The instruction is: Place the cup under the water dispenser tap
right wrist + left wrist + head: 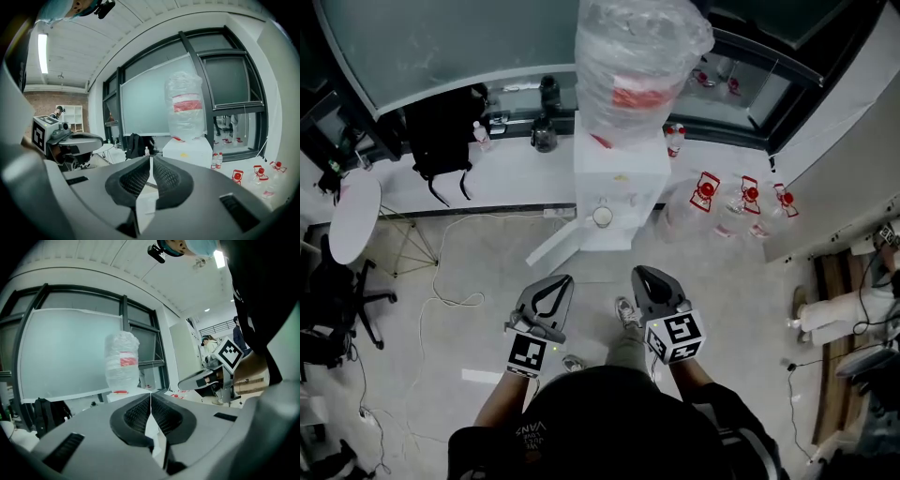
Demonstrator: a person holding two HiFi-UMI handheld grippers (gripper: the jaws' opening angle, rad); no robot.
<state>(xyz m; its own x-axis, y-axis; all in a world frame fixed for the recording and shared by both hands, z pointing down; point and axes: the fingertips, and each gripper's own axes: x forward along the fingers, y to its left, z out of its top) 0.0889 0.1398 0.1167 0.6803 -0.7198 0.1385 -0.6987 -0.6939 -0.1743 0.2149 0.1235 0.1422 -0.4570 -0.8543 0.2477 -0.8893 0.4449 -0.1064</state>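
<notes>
our left gripper (pixel 561 283) and right gripper (pixel 645 275) were shut, empty; the cup (pixel 602 217) stood ahead in the dispenser (pixel 619 178), equally near both.

One water dispenser (pixel 619 159), one cup (pixel 602 217), one backpack (pixel 441 131), three red-capped jugs (pixel 706 190) (pixel 750 194) (pixel 785 200), and two hand-held grippers, left (pixel 563 279) and right (pixel 640 273).

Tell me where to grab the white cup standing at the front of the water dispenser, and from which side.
Grip the cup by its side wall, jaws astride the round body just below the rim, coming in level from the front. It stands upright, mouth up, with the dispenser right behind it, so the front looks like the freest approach.
</notes>
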